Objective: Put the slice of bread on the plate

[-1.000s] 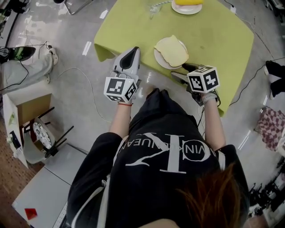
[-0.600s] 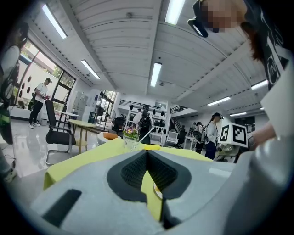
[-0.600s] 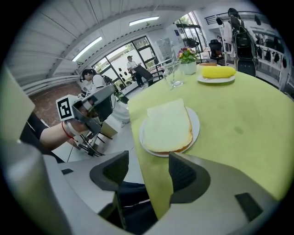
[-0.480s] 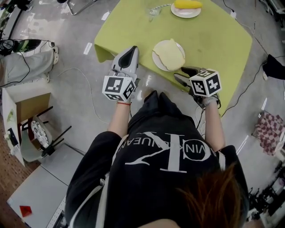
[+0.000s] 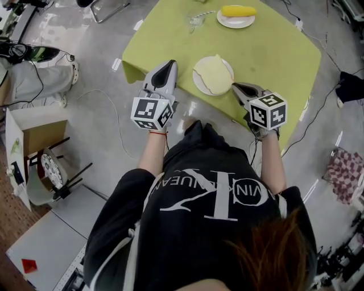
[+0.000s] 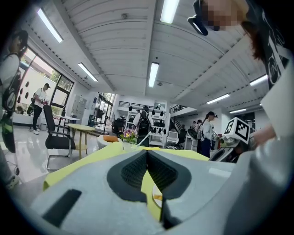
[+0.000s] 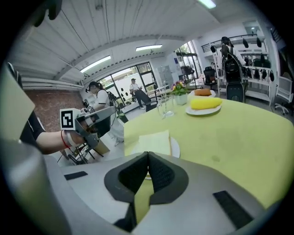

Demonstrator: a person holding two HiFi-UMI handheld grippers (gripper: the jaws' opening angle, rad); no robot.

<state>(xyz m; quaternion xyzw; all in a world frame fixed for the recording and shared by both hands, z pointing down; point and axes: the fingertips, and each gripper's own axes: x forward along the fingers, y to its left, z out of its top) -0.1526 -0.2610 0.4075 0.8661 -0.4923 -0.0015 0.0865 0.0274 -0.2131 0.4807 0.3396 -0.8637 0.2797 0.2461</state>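
A pale slice of bread (image 5: pixel 214 73) lies flat on a white plate (image 5: pixel 197 84) near the front edge of the yellow-green table (image 5: pixel 273 54). My right gripper (image 5: pixel 235 86) hangs just right of the plate; its jaws have just been closing and are shut with nothing between them. In the right gripper view the bread (image 7: pixel 154 140) and the plate (image 7: pixel 175 148) sit just beyond the shut tips (image 7: pixel 148 154). My left gripper (image 5: pixel 166 65) hovers left of the plate by the table's corner, held level, shut and empty (image 6: pixel 147 151).
At the table's far side stands a second white plate (image 5: pixel 236 23) with a yellow cob of corn (image 5: pixel 239 10), and a glass (image 5: pixel 196 20) beside it. A cardboard box (image 5: pixel 31 136) and cables lie on the floor at left. People stand in the room behind.
The right gripper's jaws, open beside the plate a second ago, have closed on nothing, and the gripper has lifted a little. The bread stays on the plate. The left gripper has hardly moved.
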